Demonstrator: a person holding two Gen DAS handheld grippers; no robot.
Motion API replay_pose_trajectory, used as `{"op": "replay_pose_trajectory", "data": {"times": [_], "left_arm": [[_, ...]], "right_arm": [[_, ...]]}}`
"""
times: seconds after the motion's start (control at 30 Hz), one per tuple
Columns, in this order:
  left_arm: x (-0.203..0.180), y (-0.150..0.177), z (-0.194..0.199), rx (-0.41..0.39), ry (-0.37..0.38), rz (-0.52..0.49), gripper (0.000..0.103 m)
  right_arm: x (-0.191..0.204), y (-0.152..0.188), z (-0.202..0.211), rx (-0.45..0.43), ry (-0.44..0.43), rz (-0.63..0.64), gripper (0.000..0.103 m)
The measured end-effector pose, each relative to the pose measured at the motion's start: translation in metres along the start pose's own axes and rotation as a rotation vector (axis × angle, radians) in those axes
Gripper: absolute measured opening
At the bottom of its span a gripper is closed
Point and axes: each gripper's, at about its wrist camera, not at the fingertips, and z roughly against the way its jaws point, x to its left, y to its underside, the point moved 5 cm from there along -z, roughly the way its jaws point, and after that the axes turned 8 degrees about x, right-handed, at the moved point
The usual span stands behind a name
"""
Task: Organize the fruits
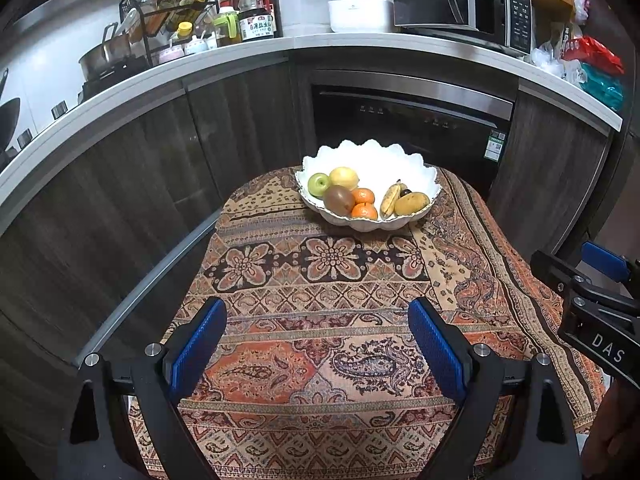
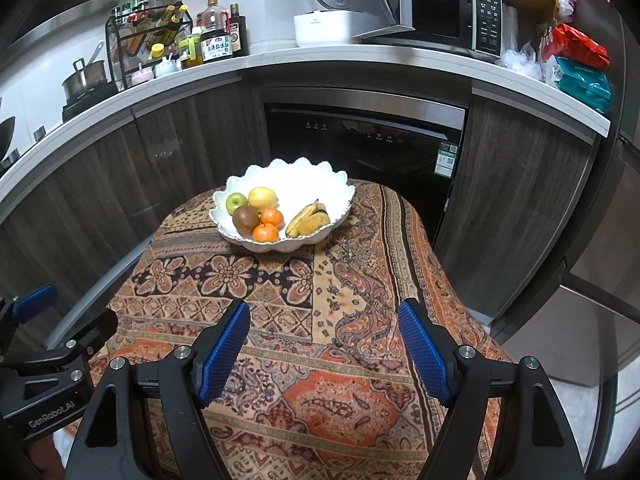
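Observation:
A white scalloped bowl (image 1: 404, 164) stands at the far end of a table under a patterned cloth (image 1: 320, 280). In it lie a green apple (image 1: 319, 183), a lemon (image 1: 344, 177), a kiwi (image 1: 339, 200), two tangerines (image 1: 364, 204), a small banana (image 1: 390, 199) and a mango (image 1: 412, 203). The bowl also shows in the right wrist view (image 2: 288, 178). My left gripper (image 1: 318, 312) is open and empty over the near cloth. My right gripper (image 2: 324, 316) is open and empty, beside the left one and well short of the bowl.
Behind the table are dark wood cabinets and a built-in dishwasher (image 1: 408, 120). The counter above holds a spice rack with bottles (image 1: 172, 12), a rice cooker (image 1: 362, 0), a microwave with its door open (image 1: 464, 0) and bags (image 1: 592, 64). A pot (image 1: 104, 54) sits on the stove.

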Motion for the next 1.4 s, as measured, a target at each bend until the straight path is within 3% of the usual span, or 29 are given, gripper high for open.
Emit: {"op": "replay_pose_trajectory", "data": {"times": [0.33, 1.4], "left_arm": [[0.002, 0.0, 0.002, -0.007, -0.027, 0.005, 0.093], [0.003, 0.004, -0.013, 0.044, 0.008, 0.027, 0.092]], "right_arm": [[0.0, 0.0, 0.0, -0.001, -0.001, -0.002, 0.077], [0.006, 0.003, -0.007, 0.019, 0.003, -0.005, 0.077]]}}
